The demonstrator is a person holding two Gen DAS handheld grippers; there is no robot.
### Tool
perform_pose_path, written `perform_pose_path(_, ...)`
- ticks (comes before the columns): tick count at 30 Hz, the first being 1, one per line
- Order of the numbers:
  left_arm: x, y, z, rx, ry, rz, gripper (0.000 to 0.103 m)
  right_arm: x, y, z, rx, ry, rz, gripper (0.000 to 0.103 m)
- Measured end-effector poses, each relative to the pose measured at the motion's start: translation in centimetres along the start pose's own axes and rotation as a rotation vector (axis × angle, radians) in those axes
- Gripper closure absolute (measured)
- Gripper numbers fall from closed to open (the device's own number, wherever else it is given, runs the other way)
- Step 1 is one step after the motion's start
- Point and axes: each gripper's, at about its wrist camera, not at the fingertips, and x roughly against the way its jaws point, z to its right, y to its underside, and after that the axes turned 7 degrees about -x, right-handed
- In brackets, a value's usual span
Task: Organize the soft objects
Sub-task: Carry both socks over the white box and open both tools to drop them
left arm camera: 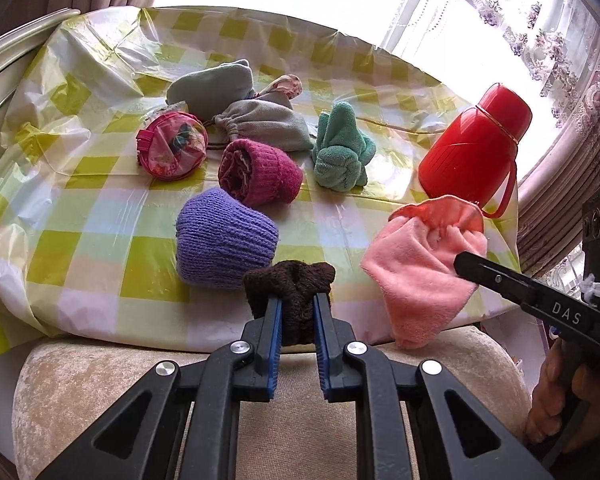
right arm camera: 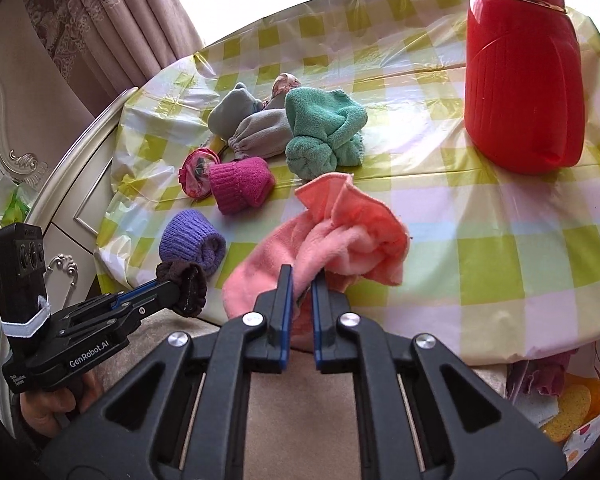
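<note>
My left gripper (left arm camera: 296, 304) is shut on a dark brown knitted piece (left arm camera: 290, 286), held just over the near edge of the table; it also shows at the left of the right wrist view (right arm camera: 184, 286). My right gripper (right arm camera: 302, 280) is shut on a pink fleece cloth (right arm camera: 340, 236), which hangs bunched above the table edge and shows in the left wrist view (left arm camera: 416, 264). On the checked tablecloth (left arm camera: 100, 208) lie a purple knit roll (left arm camera: 224, 236), a magenta knit roll (left arm camera: 260, 172), a teal towel bundle (left arm camera: 342, 148), a grey drawstring pouch (left arm camera: 264, 124) and a pale blue-grey pouch (left arm camera: 212, 84).
A tall red flask (left arm camera: 476, 144) stands at the right side of the table, close behind the pink cloth. A round pink pouch (left arm camera: 172, 148) lies left of the magenta roll. A beige cushioned seat (left arm camera: 100, 392) sits below the table edge. Curtains and a bright window lie behind.
</note>
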Motion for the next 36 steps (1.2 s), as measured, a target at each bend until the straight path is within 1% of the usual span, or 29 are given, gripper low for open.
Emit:
perform_pose_path(6, 0.5, -0.2, 1.6, -0.021, 0.019, 0.025, 0.087, 4.9, -0.1, 3.3, -0.059, 0.039, 0.076, 0.093)
perform_pose_path(15, 1.1, -0.6, 5.4, -0.083, 0.069, 0.054, 0.087, 13.6, 1.0, 10.5, -0.167, 0.182, 0.193, 0.093)
perform_pose_path(18, 1.1, -0.8, 6.8, -0.106, 0.083, 0.056, 0.087, 15.7, 1.7, 12.4, -0.198, 0.220, 0.216, 0.093)
perform_pose_path(21, 1.2, -1.1, 7.9, -0.125, 0.092, 0.058, 0.087, 16.6, 2.5, 13.5, -0.218, 0.233, 0.212, 0.093)
perform_pose_path(23, 1.3, -1.2, 8.6, -0.136, 0.097, 0.060, 0.087, 16.7, 3.2, 14.1, -0.223, 0.233, 0.195, 0.093)
perform_pose_path(26, 1.4, -1.2, 9.7, -0.155, 0.107, 0.061, 0.087, 16.7, 4.4, 15.8, -0.267, 0.244, 0.165, 0.093)
perform_pose_path(30, 1.5, -1.3, 11.7, -0.186, 0.136, 0.059, 0.087, 16.7, 5.9, 18.1, -0.327, 0.286, 0.138, 0.092)
perform_pose_path(32, 1.5, -1.3, 12.9, -0.206, 0.159, 0.058, 0.087, 16.9, 6.6, 19.1, -0.353, 0.309, 0.130, 0.088)
perform_pose_path(33, 1.4, -1.2, 13.7, -0.220, 0.172, 0.057, 0.087, 17.0, 6.9, 19.6, -0.365, 0.320, 0.126, 0.078)
perform_pose_path(34, 1.4, -1.2, 14.4, -0.232, 0.185, 0.054, 0.087, 17.1, 7.2, 19.9, -0.375, 0.330, 0.125, 0.064)
perform_pose_path(36, 1.3, -1.1, 16.1, -0.261, 0.217, 0.048, 0.087, 17.8, 7.7, 20.5, -0.389, 0.355, 0.139, 0.049)
